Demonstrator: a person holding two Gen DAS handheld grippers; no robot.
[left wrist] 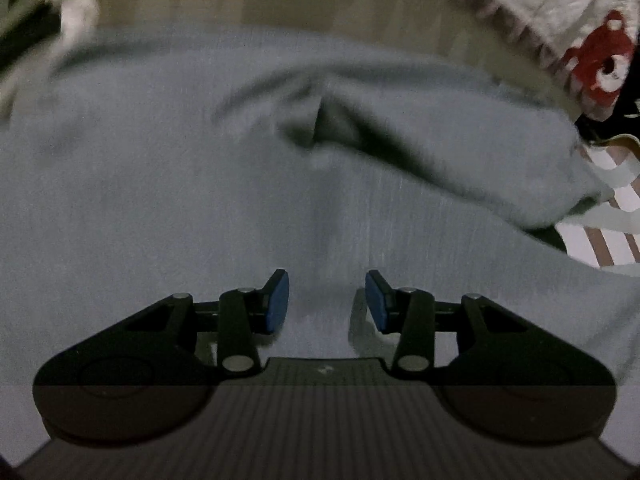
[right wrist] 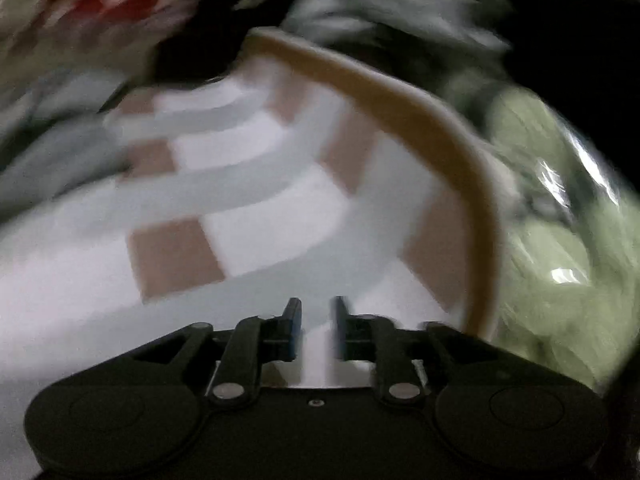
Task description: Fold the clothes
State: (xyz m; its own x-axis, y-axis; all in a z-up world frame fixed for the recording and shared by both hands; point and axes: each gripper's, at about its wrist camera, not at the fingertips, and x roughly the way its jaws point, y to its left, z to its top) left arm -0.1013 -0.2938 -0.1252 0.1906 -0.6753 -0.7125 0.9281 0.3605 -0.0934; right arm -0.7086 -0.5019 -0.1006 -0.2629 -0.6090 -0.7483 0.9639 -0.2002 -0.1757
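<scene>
A grey garment [left wrist: 200,184] fills most of the left wrist view, spread out with a raised fold [left wrist: 360,136] across its middle. My left gripper [left wrist: 327,302] hovers just above its near part, open, with nothing between the blue pads [left wrist: 278,300]. In the right wrist view my right gripper [right wrist: 318,328] is open by a narrow gap with nothing in it, over a checked white, pale-green and brown cloth [right wrist: 248,184]. A grey bit of the garment [right wrist: 48,152] shows blurred at the left.
A tan curved edge [right wrist: 452,132] borders the checked cloth on the right. Beyond it lies greenish shiny material [right wrist: 560,208]. A white fabric with a red bear print [left wrist: 600,60] sits at the far right. Blurred light items [left wrist: 60,20] lie far left.
</scene>
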